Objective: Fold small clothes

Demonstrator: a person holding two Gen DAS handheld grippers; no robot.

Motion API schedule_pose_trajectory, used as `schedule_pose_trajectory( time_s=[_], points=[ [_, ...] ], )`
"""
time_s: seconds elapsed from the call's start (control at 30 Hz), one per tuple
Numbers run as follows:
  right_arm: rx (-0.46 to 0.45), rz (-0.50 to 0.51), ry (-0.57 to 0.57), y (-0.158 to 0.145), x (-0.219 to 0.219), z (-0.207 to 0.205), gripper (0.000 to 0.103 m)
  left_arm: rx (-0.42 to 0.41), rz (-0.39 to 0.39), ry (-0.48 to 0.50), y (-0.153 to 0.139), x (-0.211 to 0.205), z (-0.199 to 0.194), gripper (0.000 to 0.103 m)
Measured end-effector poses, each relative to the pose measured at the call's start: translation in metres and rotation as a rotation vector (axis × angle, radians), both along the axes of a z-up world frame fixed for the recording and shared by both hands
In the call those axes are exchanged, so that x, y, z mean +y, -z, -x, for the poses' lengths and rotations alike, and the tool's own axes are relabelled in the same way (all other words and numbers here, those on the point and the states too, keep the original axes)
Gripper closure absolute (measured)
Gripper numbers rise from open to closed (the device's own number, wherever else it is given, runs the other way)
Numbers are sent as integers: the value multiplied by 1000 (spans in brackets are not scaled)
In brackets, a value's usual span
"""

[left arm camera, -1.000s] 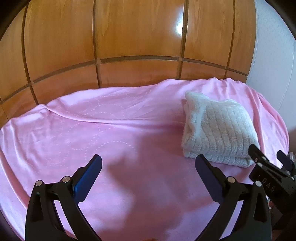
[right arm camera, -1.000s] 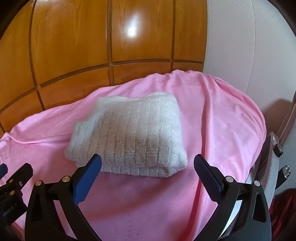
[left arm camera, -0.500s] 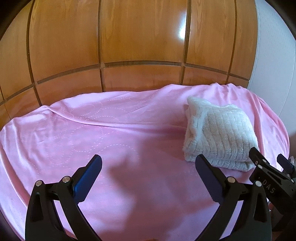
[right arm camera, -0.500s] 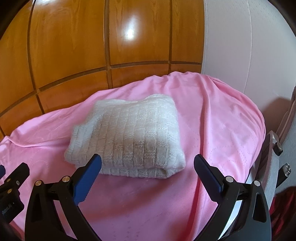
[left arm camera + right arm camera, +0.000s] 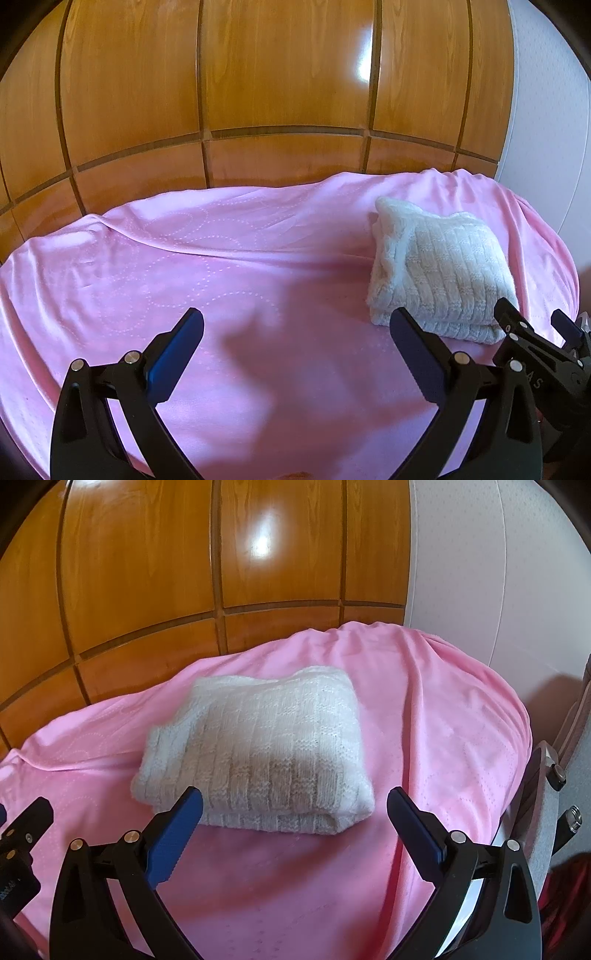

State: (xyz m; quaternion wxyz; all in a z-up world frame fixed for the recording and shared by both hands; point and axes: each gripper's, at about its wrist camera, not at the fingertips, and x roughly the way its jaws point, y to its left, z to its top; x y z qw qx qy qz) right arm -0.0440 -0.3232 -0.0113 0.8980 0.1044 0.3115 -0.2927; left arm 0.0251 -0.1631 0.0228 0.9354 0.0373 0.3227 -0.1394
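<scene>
A white knitted garment (image 5: 258, 753) lies folded into a thick square on the pink blanket (image 5: 424, 775). In the left wrist view the same garment (image 5: 439, 273) rests at the right side of the blanket (image 5: 184, 277). My right gripper (image 5: 295, 814) is open, just short of the bundle's near edge, with nothing between its fingers. Over bare blanket to the left of the bundle, my left gripper (image 5: 295, 336) also stands open and empty. The right gripper's fingers (image 5: 524, 339) show at the lower right edge of the left wrist view.
A glossy wooden panelled headboard (image 5: 277, 92) rises behind the blanket. A white wall (image 5: 480, 572) stands at the right. Grey furniture with metal knobs (image 5: 557, 775) sits by the blanket's right edge.
Both grippers have drawn back slightly from the folded garment, which now sits a little farther off in both views. The garment has not moved and both grippers stay open.
</scene>
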Motion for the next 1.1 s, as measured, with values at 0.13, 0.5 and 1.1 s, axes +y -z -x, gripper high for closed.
schedule_pose_trajectory(
  time_s=[0.13, 0.5, 1.1],
  points=[
    [-3, 0, 4, 1, 0, 0, 4, 4, -2, 6, 0, 0, -1, 2],
    [-4, -3, 7, 1, 1, 5, 4, 5, -1, 19, -1, 2, -2, 2],
    [15, -20, 2, 7, 1, 5, 4, 8, -20, 36, 3, 3, -9, 3]
  ],
)
